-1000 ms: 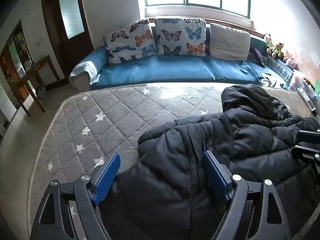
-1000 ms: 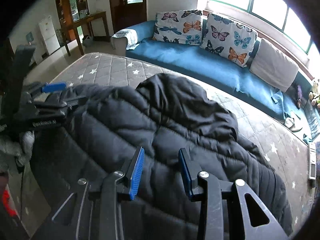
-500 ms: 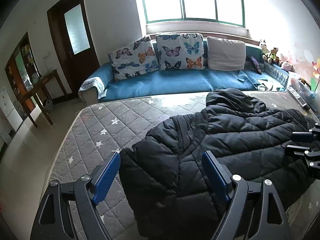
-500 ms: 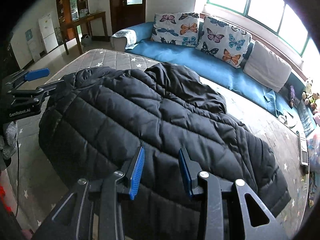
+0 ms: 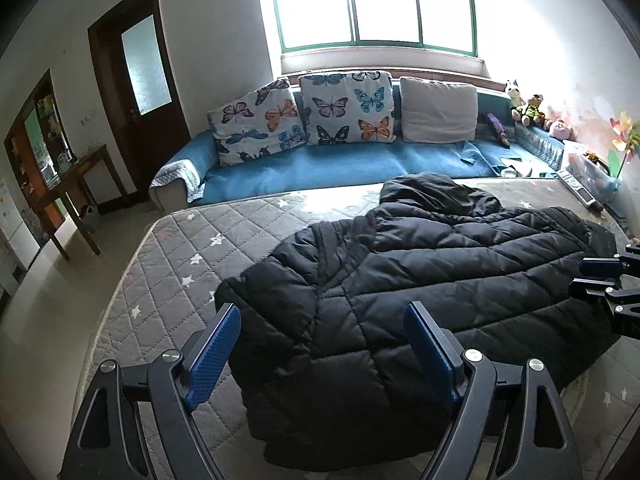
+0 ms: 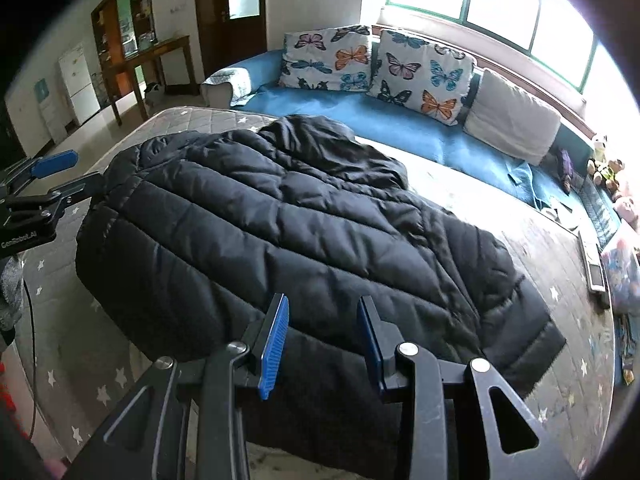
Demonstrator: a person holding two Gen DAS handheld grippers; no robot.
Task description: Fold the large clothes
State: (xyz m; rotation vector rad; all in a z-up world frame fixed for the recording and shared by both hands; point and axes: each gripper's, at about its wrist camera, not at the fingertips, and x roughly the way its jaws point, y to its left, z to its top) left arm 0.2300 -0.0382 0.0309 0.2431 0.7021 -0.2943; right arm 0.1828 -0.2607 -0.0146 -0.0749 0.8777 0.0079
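Observation:
A large black puffer jacket [image 5: 400, 280] lies spread across the grey quilted mattress [image 5: 208, 248], its hood bunched toward the sofa. It also shows in the right wrist view [image 6: 304, 232]. My left gripper [image 5: 320, 340] is open and empty, raised above the jacket's near left part. My right gripper [image 6: 322, 334] is open and empty, raised above the jacket's near hem. The left gripper also shows at the left edge of the right wrist view [image 6: 52, 176], and the right gripper at the right edge of the left wrist view [image 5: 600, 276].
A blue sofa [image 5: 340, 164] with butterfly cushions [image 5: 344, 108] runs along the mattress's far side under the window. A wooden table [image 5: 76, 196] and a dark door [image 5: 140, 92] stand at the left. Toys [image 5: 528, 108] and a remote [image 6: 596, 276] are at the right.
Both grippers have pulled back and risen away from the jacket, both open throughout. The jacket now lies flatter and more spread out on the mattress.

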